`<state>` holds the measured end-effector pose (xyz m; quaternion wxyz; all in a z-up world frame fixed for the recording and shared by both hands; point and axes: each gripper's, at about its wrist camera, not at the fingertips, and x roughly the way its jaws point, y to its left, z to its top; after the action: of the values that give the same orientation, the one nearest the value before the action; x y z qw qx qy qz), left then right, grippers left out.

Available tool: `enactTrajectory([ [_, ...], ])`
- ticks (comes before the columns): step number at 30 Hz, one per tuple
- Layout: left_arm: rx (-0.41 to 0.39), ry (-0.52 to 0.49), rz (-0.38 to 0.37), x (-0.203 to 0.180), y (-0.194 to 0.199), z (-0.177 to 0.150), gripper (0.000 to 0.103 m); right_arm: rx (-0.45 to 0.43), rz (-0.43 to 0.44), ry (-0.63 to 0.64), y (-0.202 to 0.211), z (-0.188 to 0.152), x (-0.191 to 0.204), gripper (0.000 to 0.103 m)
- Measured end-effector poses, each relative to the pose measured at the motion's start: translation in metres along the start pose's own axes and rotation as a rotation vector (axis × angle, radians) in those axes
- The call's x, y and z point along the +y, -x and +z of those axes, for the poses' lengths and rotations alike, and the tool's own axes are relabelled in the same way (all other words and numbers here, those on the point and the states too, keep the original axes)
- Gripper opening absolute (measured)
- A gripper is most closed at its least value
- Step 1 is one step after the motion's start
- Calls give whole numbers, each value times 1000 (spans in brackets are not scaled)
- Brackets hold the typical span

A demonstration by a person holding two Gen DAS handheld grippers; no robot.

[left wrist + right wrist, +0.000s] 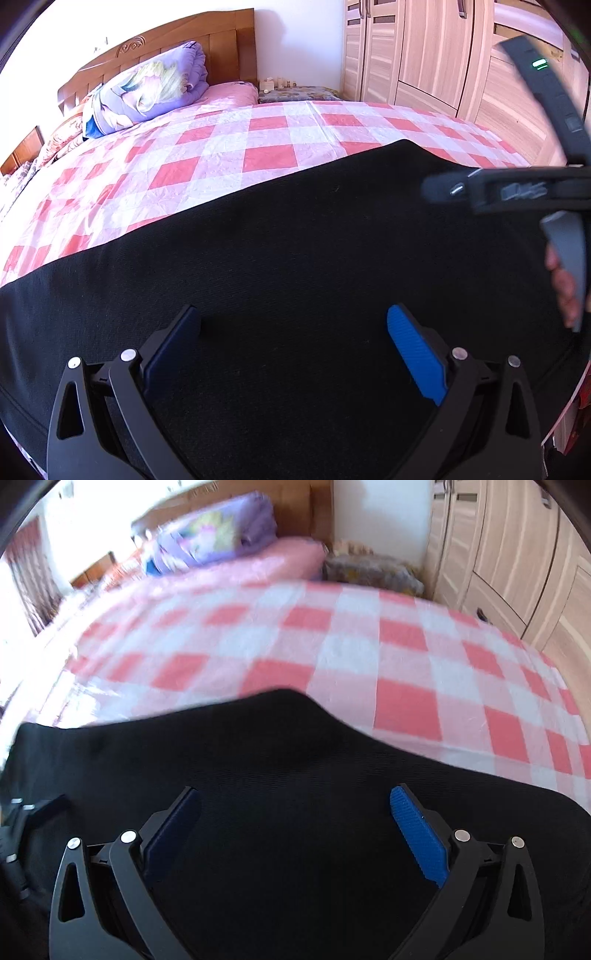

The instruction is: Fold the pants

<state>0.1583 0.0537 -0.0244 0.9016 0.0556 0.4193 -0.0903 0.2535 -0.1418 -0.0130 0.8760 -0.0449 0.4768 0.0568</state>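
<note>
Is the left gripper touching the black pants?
Cannot tell. In the left wrist view the open left gripper sits over the pants, but no gap or contact shows plainly.

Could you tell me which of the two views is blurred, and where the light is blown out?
Right wrist view: motion-blurred across the bedspread and quilt, overexposed at upper left; the pants are nearly featureless black. Left wrist view: sharp, with the wall washed out at upper left and fisheye bending of the wardrobe.
</note>
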Motion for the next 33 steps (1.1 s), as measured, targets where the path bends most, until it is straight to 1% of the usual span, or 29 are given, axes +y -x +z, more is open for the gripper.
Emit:
enactTrajectory([
  [1,-1,1,1,0,0,0,101,-44,39,-17,-1,-3,-7,99],
  [2,-2,-2,2,1,1,0,101,-37,70,-53,-2,-3,-14,99],
  [4,3,-27,-4,-1,6,-2,101,-43,43,-102,-1,-4,-23,99],
  [6,-18,-47,-15,2,19,-1,101,-46,15,-85,1,-6,-20,99],
  [7,-24,-38,1,7,23,3,101,-47,8,-81,0,-6,-19,99],
  [9,-13,-11,66,25,26,13,101,-45,17,-87,0,-6,-21,99],
  [10,3,0,91,34,24,16,101,-46,25,-92,0,-7,-21,99],
  [11,46,20,113,48,16,16,101,-46,26,-91,0,-7,-20,99],
  [13,125,46,125,69,4,7,101,-45,27,-90,-1,-7,-19,99],
  [14,137,47,122,75,4,0,102,-45,28,-90,-1,-7,-19,99],
  [16,144,88,37,89,17,-19,102,-44,30,-90,-2,-6,-19,99],
  [17,145,88,27,91,25,-29,102,-44,30,-89,-2,-6,-19,99],
  [18,145,66,48,91,33,-40,102,-44,30,-89,-3,-6,-19,99],
  [19,145,53,54,92,37,-49,102,-43,29,-89,-2,-6,-18,99],
  [20,122,59,31,96,43,-59,102,-43,31,-89,-3,-5,-20,99],
  [22,82,76,4,103,48,-68,102,-36,35,-93,-3,-4,-20,99],
  [24,74,73,24,101,47,-67,102,-24,0,-127,2,-6,-15,99],
  [25,71,76,39,98,45,-66,102,-31,-1,-133,7,-7,-10,99],
  [26,64,88,51,97,44,-64,102,-65,38,-100,18,-9,7,99],
  [27,55,96,57,97,43,-64,102,-95,74,-33,26,-10,28,99],
  [28,46,100,60,96,43,-64,102,-103,109,24,29,-11,45,99],
  [29,35,101,63,96,44,-66,102,-93,168,112,30,-13,73,99],
  [30,27,99,65,95,45,-66,102,-75,203,164,27,-14,92,99],
  [31,22,98,66,95,46,-68,102,-42,216,223,18,-15,116,99],
  [32,21,96,65,94,47,-68,102,-15,201,257,10,-14,130,99],
  [33,22,96,65,94,47,-68,102,-26,168,287,4,-13,142,99],
])
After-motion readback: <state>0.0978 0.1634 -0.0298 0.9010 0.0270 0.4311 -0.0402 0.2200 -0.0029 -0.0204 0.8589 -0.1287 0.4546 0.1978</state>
